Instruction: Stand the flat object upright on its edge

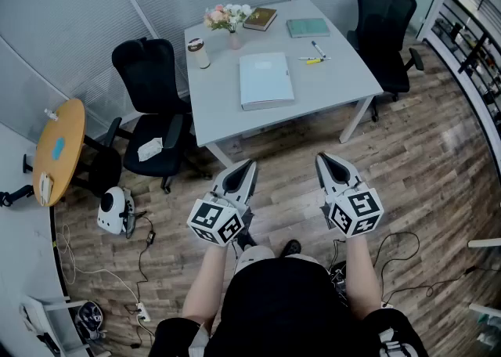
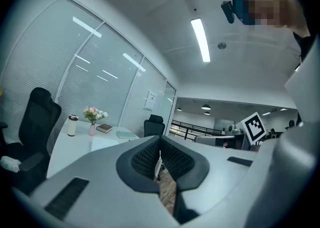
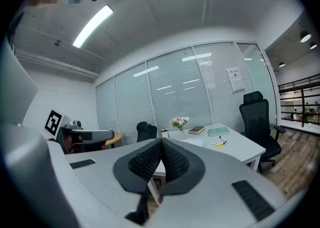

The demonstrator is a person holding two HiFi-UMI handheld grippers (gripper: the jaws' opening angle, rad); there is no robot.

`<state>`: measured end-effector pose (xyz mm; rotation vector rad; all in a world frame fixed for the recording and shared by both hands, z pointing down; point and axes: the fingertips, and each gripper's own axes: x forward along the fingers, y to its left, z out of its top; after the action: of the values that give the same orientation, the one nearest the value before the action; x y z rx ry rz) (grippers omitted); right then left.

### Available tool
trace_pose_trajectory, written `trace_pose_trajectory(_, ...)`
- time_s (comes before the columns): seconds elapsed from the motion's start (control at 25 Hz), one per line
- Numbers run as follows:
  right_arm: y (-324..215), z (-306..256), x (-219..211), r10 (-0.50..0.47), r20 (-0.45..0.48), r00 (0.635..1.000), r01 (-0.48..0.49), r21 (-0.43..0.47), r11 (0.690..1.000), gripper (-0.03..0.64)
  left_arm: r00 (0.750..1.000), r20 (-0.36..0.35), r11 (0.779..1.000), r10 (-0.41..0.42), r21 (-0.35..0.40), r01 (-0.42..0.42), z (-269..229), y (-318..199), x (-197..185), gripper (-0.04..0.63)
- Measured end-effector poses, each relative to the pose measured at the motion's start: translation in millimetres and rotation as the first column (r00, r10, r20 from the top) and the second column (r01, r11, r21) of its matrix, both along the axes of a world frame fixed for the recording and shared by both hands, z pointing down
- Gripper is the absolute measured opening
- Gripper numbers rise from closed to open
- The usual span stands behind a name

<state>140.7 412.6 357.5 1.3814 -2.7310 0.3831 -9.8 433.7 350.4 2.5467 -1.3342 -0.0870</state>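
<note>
A wood-plank floor (image 1: 423,160) fills most of the head view, and the person stands on it well back from a white rectangular bench (image 1: 337,73) that has one black office chair (image 1: 149,81) at its left side and another (image 1: 387,11) at its far right corner. A round wooden table (image 1: 59,148) sits off at the left edge of the room. The pale blue folder (image 1: 266,80) lies flat near the middle of the bench, closed, with its long sides running away from the person. It is well apart from both grippers, ahead of and between them, and nothing touches it. The left gripper (image 1: 249,166) and the right gripper (image 1: 322,158) are held side by side above the floor, short of the bench's near edge, both pointing toward the bench. In the left gripper view the ribbed black fingers (image 2: 145,159) meet at their tips with nothing caught between them, and the right gripper view shows its fingers (image 3: 142,162) pressed together and empty in the same way. Beyond the folder, along the far part of the bench, lie a green book (image 1: 308,27) and a brown book (image 1: 260,19), with a small vase of flowers (image 1: 227,17) beside the brown one, a lidded tumbler (image 1: 198,52) near the left edge, and two pens (image 1: 315,56) to the right of the folder.
</note>
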Motion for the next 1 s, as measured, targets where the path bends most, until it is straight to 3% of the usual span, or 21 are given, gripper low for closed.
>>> trace_pose_trajectory(0.24,-9.3,-4.1,-6.8,-0.003,-0.024,1.0,0.003,0.021,1.0,0.015,0.999,0.052,1.0,0.001,0.018,-0.002,-4.6,-15.4,4.8,0.023)
trace_pose_trajectory(0.52,-0.9,-6.9,-5.9,-0.011,-0.039,0.999,0.013,0.035,0.999,0.015,0.998,0.049,0.999,-0.031,0.016,0.03,-9.0,-12.9,8.5,0.023)
trace_pose_trajectory(0.72,2.2,-0.9,4.5,-0.021,-0.008,1.0,0.022,0.012,1.0,0.015,0.999,0.032,1.0,-0.022,0.014,0.021,-5.3,-6.2,18.8,0.023)
trace_pose_trajectory(0.92,2.7,-0.8,2.5,-0.055,0.071,0.996,0.055,-0.005,0.998,0.017,0.997,0.067,0.999,-0.037,-0.009,0.037,5.0,-5.8,21.3,0.023)
trace_pose_trajectory(1.0,-3.0,-0.1,-0.3,-0.052,0.054,0.997,0.053,-0.003,0.999,0.017,0.997,0.068,0.999,-0.044,-0.011,0.045,5.4,-11.0,16.8,0.023)
